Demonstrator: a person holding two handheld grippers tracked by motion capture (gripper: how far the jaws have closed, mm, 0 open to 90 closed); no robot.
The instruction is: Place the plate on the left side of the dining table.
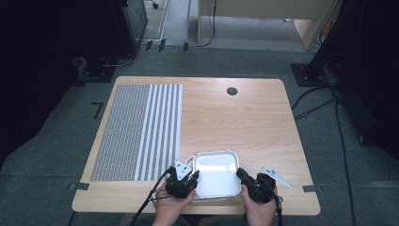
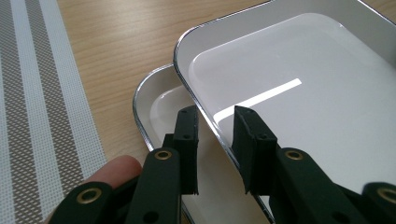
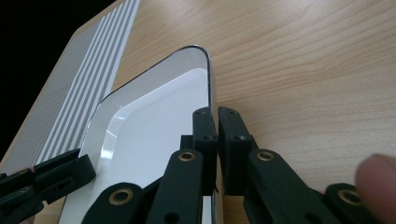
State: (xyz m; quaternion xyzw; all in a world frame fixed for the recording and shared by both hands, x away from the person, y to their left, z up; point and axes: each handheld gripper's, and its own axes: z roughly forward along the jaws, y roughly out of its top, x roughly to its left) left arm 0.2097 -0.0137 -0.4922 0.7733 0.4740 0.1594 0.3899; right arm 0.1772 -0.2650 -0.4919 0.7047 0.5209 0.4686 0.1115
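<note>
Two white trays sit stacked at the near edge of the table (image 1: 244, 122), the upper tray (image 1: 215, 174) lying slightly askew on the lower tray (image 2: 159, 100), whose corner peeks out at the left. To their left lies a striped mat (image 1: 136, 132).

The right tongs (image 3: 217, 116) are clamped on the right rim of the upper tray, the two black jaws pressed nearly together with the thin metal edge between them. The left tongs (image 2: 215, 119) straddle the left rim of the same tray: one jaw sits outside it, over the lower tray, and the other inside. A gap shows between the pads and the rim, so they stand apart and do not grip yet.

The work in hand looks like lifting the upper tray off the lower one. The main risk, as I judge it, is unevenness: if the right side rises before the left tongs bite, the tray could pivot, scrape the one beneath and slip out of the single pinch. The rim is thin and glossy, so a shallow hold may slide off. The outer left jaw could also catch the lower tray's rim and drag both trays together toward the table edge
</note>
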